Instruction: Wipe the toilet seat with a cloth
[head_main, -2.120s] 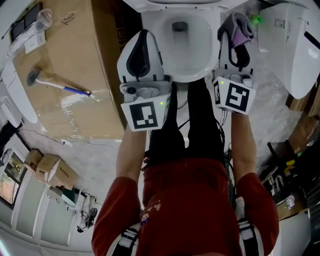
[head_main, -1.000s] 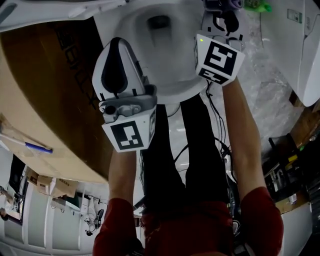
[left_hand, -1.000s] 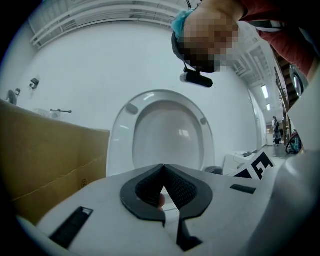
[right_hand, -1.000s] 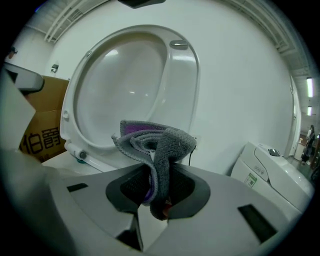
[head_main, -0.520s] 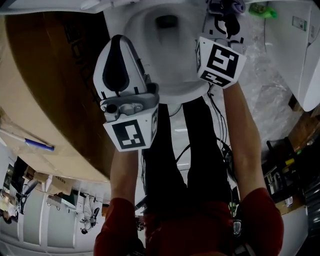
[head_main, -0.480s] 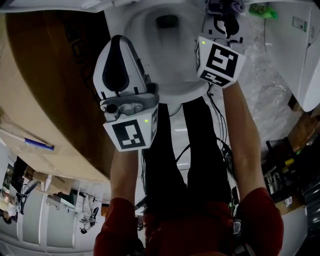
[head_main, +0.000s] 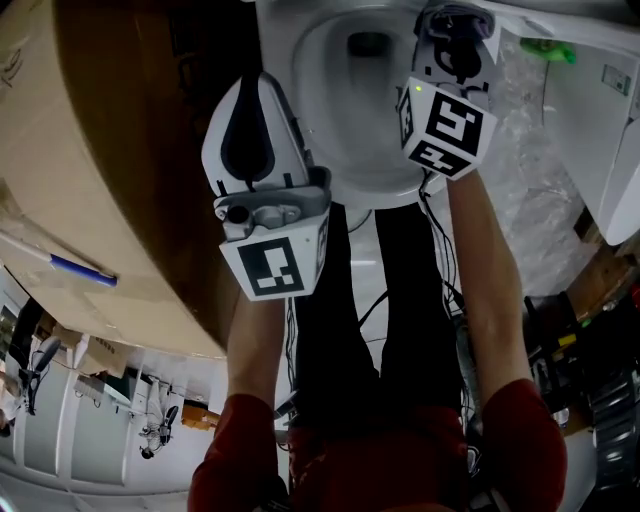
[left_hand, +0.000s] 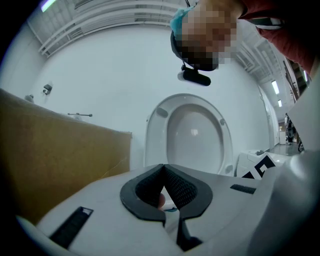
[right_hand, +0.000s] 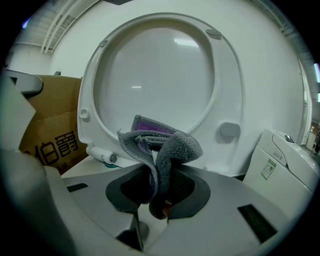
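Observation:
The white toilet bowl (head_main: 352, 110) lies at the top of the head view, and its seat (right_hand: 160, 75) stands raised, with the bumper pads on its underside facing my right gripper. A grey and purple cloth (right_hand: 159, 142) is bunched up between the jaws of my right gripper (right_hand: 159, 175), which is shut on it. That gripper (head_main: 455, 30) hovers over the bowl's right rim. My left gripper (head_main: 252, 82) is beside the bowl's left rim. It (left_hand: 163, 169) is shut with nothing held and points level at the raised seat (left_hand: 192, 135).
A large cardboard box (head_main: 80, 170) stands right beside the toilet on the left, with a blue-handled tool (head_main: 82, 270) on top. A white fixture (head_main: 600, 120) and a green item (head_main: 548, 48) are on the right. The person's legs fill the floor in front of the bowl.
Both grippers have moved forward, farther along the bowl's sides. The right one still carries the cloth and the left one has stayed shut.

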